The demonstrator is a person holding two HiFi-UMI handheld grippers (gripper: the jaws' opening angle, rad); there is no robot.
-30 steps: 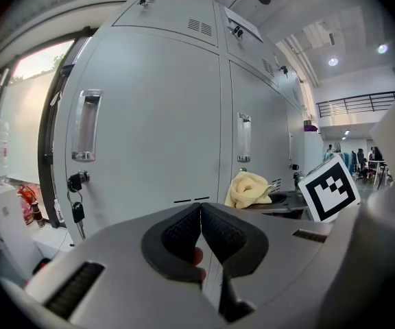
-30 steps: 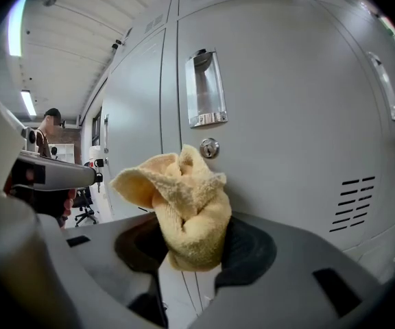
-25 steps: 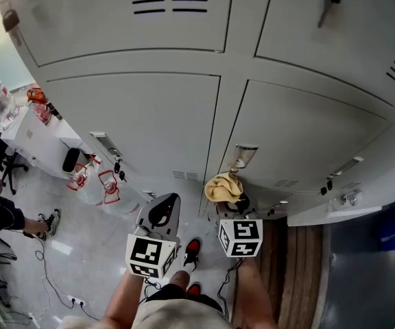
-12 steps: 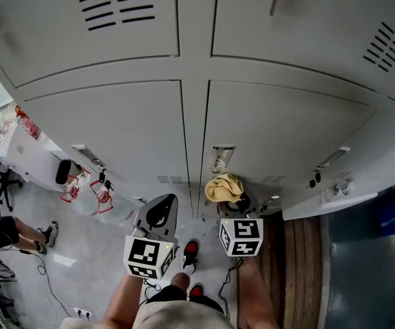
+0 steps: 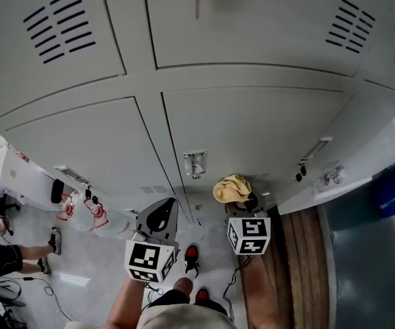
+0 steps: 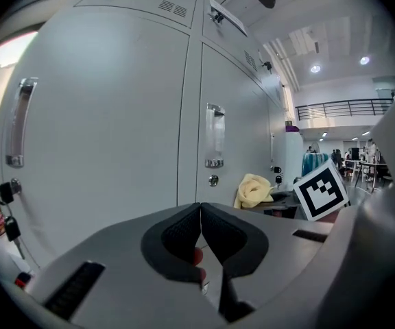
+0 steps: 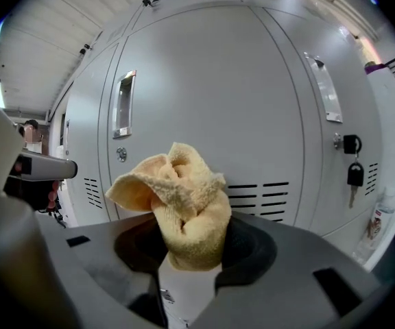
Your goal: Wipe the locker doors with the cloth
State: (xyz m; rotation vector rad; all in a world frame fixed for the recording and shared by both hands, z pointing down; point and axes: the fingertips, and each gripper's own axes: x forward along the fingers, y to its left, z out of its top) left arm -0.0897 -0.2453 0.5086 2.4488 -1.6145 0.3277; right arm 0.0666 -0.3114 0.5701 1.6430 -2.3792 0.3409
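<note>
Yellow cloth in right gripper (left gripper closed, empty)

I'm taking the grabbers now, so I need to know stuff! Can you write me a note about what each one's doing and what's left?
Left gripper: jaws together, nothing in them.
Right gripper: jaws shut on the yellow cloth, which is bunched up and sticks out of them.
Locker doors: right in front, closed. The cloth points at a lower one and looks just short of it.
Done: no wiped patch can be told.
Left: probably all the doors.
</note>
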